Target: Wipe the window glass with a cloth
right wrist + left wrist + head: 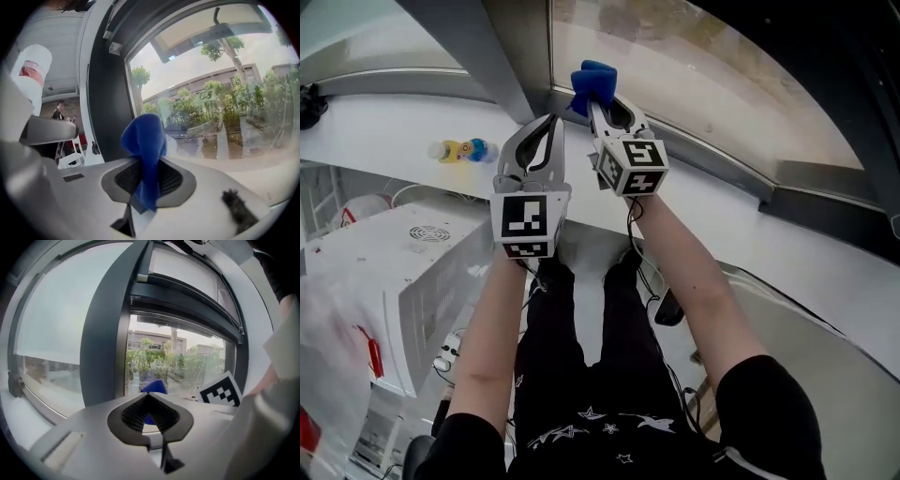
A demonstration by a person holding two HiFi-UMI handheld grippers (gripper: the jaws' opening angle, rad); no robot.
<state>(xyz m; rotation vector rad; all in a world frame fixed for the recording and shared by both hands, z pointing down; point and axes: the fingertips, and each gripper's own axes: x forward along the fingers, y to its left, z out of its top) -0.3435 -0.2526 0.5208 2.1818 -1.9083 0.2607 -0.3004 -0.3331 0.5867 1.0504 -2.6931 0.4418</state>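
My right gripper (593, 103) is shut on a blue cloth (592, 81), which bunches up past the fingertips against the lower left corner of the window glass (703, 84). In the right gripper view the cloth (143, 138) stands up between the jaws of the right gripper (149, 163), with the glass (225, 108) just beyond it. My left gripper (552, 122) sits beside it on the left, shut and holding nothing, pointing at the dark window post (478, 47). The left gripper view shows the left gripper (148, 397) and the cloth (153, 386) beyond its tips.
A white sill (412, 122) runs under the window and carries a small yellow and blue bottle (461, 150). A white boxy appliance (394, 281) stands low on the left. The right gripper's marker cube (220, 392) shows in the left gripper view.
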